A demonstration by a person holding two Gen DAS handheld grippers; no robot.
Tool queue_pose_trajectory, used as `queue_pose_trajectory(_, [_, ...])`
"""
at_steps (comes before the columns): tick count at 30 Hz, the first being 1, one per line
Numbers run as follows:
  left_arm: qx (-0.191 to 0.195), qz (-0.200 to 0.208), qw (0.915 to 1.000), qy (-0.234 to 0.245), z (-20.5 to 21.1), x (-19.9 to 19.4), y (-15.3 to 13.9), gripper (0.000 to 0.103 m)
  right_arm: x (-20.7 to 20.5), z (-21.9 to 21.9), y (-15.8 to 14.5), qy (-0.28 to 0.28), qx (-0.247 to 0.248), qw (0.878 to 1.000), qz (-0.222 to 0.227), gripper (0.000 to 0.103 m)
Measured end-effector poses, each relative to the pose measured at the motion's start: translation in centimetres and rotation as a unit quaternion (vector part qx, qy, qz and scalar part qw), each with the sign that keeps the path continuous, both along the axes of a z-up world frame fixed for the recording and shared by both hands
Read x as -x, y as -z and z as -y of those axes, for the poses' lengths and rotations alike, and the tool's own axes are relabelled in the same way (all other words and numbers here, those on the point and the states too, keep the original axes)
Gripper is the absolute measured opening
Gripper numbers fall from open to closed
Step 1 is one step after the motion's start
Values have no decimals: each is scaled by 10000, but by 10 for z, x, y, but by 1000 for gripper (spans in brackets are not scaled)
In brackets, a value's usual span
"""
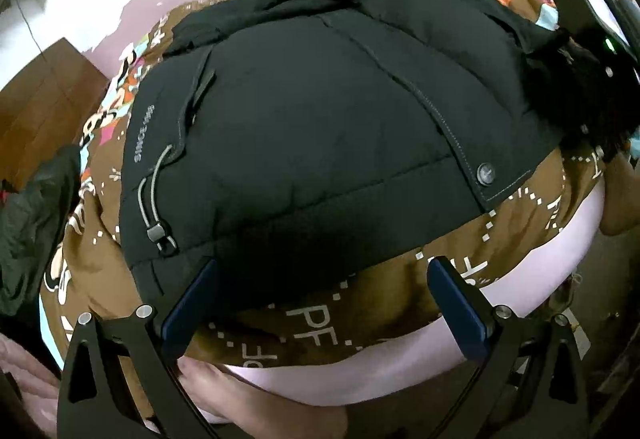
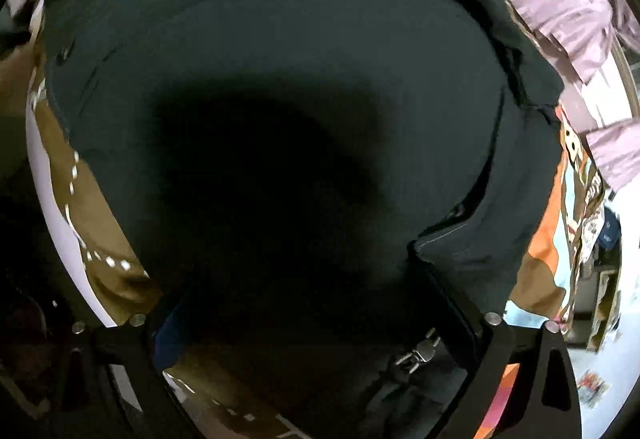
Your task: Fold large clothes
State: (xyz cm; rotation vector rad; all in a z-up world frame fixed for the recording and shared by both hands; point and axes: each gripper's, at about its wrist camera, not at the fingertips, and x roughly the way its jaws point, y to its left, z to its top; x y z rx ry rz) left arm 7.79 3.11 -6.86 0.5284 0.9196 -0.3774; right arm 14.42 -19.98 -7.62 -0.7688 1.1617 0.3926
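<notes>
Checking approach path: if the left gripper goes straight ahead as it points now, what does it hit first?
Probably the black jacket: its hem lies just past the open left gripper, over the brown patterned blanket. Depth is unclear.

a black padded jacket (image 1: pixel 320 127) with grey stitching lies on a brown bedspread (image 1: pixel 320 319) patterned with white dotted lines and letters.

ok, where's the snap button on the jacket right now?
In the left wrist view, the snap button sits on the black puffer jacket front placket, at the hem's right corner, above the brown patterned bedspread and beyond the open left gripper.
</notes>
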Motion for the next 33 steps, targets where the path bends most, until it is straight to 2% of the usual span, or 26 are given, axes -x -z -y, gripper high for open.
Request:
queue_pose_trajectory(3, [-104,148,9998,102,4,4,-1,101,-13,11,-23,265,-474,9985,-35,72])
queue_pose_trajectory(4, [-134,182,9997,134,5,5,-1,101,-19,15,-33,384,-669,9970,-46,55])
queue_pose_trajectory(5, [-157,206,9995,167,5,6,0,101,-25,19,-42,482,-828,9953,-108,44])
queue_pose_trajectory(6, [-190,229,9994,197,6,6,0,101,-30,21,-50,571,-987,9933,-179,42])
queue_pose_trajectory(8, [-241,271,9991,221,5,7,2,101,-35,22,-60,632,-1163,9910,-183,28])
queue_pose_trajectory(10, [-296,311,9988,227,4,6,4,101,-40,23,-72,654,-1338,9887,-179,21])
queue_pose_trajectory(13, [-215,357,9988,276,0,5,4,101,-44,19,-79,726,-1560,9849,-190,16])
queue_pose_trajectory(15, [-310,536,9977,269,0,5,4,101,-50,21,-93,831,-1787,9802,-200,15])
queue_pose_trajectory(20, [-688,1113,9912,214,3,8,3,101,-59,28,-128,1250,-2600,9573,-193,13])
queue_pose_trajectory(24, [45,886,9960,-73,-8,1,-17,101,-68,30,-150,1420,-3040,9420,-114,13])
queue_pose_trajectory(25, [113,885,9959,-119,-8,-2,-20,101,-72,32,-153,1452,-3116,9390,-98,13])
queue_pose_trajectory(28, [-217,1102,9936,-125,-5,-7,-20,101,-77,34,-165,1552,-3289,9315,-42,13])
queue_pose_trajectory(31, [-779,1215,9895,-103,2,-9,-9,100,-80,34,-170,1555,-3355,9291,19,13])
queue_pose_trajectory(32, [-905,1186,9887,-114,3,-9,-5,98,-78,32,-171,1551,-3357,9291,32,13])
queue_pose_trajectory(33, [-998,1124,9885,-137,3,-11,-2,90,-78,32,-170,1542,-3351,9295,32,13])
